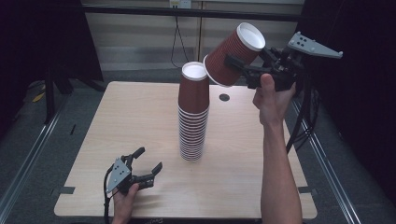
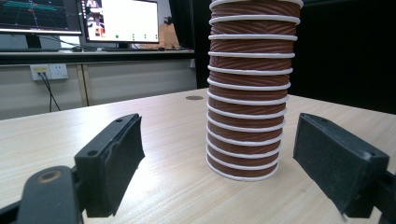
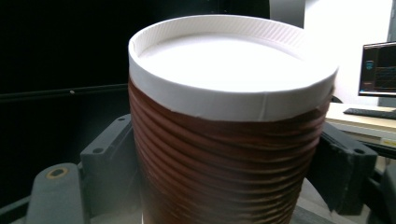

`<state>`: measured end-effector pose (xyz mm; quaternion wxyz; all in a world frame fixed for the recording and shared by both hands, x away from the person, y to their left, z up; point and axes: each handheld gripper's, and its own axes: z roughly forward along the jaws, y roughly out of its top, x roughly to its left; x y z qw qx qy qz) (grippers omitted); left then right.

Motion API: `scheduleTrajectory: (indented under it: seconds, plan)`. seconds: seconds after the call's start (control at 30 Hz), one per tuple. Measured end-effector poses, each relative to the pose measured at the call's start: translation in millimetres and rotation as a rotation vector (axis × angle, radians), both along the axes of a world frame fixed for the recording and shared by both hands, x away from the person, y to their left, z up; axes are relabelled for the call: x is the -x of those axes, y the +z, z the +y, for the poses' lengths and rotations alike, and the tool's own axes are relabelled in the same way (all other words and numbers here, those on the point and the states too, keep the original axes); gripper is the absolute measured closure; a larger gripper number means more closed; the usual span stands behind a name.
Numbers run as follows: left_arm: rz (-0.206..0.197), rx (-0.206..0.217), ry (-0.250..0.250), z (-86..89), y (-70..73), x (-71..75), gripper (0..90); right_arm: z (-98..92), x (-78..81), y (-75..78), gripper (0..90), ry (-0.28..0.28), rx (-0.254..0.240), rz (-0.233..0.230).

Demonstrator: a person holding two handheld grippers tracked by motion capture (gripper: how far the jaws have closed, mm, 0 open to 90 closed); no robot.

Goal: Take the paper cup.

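Brown ribbed paper cup (image 1: 235,54) clamped between right gripper (image 1: 243,70) jaws, upside-down, tilted: level above stack of brown ribbed paper cups (image 1: 193,116), then lower. Left gripper (image 1: 147,164) spread wide, nothing inside.

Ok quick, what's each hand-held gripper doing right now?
Left hand-held gripper: open, holding nothing, low over the table near the cup stack.
Right hand-held gripper: shut on a brown paper cup, tilted in the air.
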<state>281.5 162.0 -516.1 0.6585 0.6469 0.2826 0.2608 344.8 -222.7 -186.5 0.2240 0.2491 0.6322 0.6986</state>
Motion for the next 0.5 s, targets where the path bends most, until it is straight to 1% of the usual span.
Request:
scheduleTrajectory:
  seconds: [0.1, 0.27, 0.3, 0.37, 0.5]
  plan:
    - [0.000, -0.001, 0.001, 0.0, 0.0, 0.1, 15.6, -4.8, 2.6, -1.3, 18.4, -0.013, 0.017, 0.002]
    - [0.001, -0.003, 0.002, 0.0, 0.2, 0.0, 15.6, -9.9, 2.7, -5.5, 18.5, -0.018, 0.020, 0.014]
    - [0.003, -0.013, 0.001, -0.1, 0.4, -0.1, 15.6, -11.0, 2.8, -6.7, 18.5, -0.018, 0.022, 0.016]
    - [0.009, -0.011, 0.001, -0.8, 0.5, 0.0, 15.6, -13.7, 3.5, -11.0, 18.4, -0.018, 0.022, 0.027]
    - [0.008, -0.011, 0.003, -1.0, 0.5, 0.0, 15.6, -14.9, 5.2, -18.9, 18.4, -0.022, 0.039, 0.045]
